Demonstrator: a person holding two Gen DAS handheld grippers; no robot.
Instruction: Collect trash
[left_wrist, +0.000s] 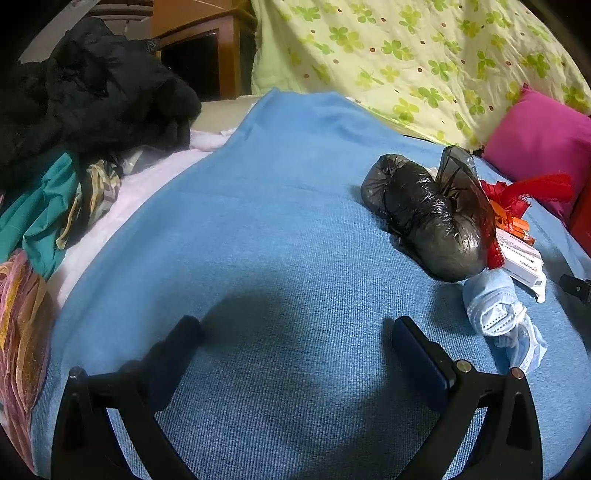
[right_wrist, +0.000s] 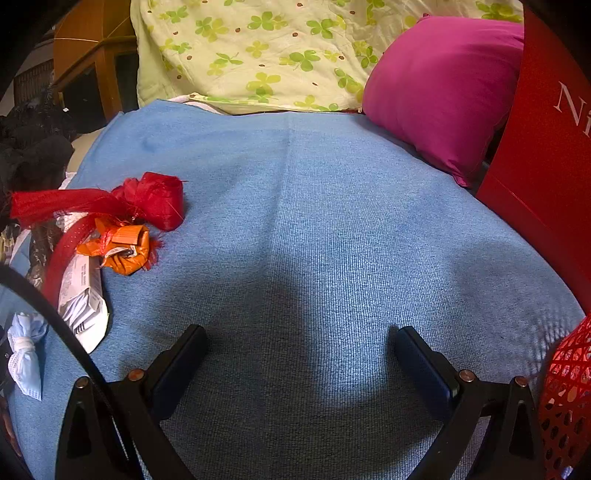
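Observation:
Trash lies in a heap on the blue blanket (left_wrist: 277, 229). A crumpled black plastic bag (left_wrist: 428, 210) is at the right of the left wrist view, with a balled-up blue face mask (left_wrist: 498, 314) in front of it. Beside them are red mesh netting (right_wrist: 147, 199), an orange wrapper (right_wrist: 125, 249) and a white printed carton (right_wrist: 83, 302). My left gripper (left_wrist: 295, 328) is open over bare blanket, left of the heap. My right gripper (right_wrist: 301, 339) is open too, with nothing between its fingers, to the right of the heap.
A magenta pillow (right_wrist: 439, 88) and a clover-print quilt (right_wrist: 258, 48) lie at the far side. A red box (right_wrist: 546, 147) and a red perforated basket (right_wrist: 565, 398) stand at the right. Black clothing (left_wrist: 92, 92) and teal fabric (left_wrist: 40, 218) pile up at the left.

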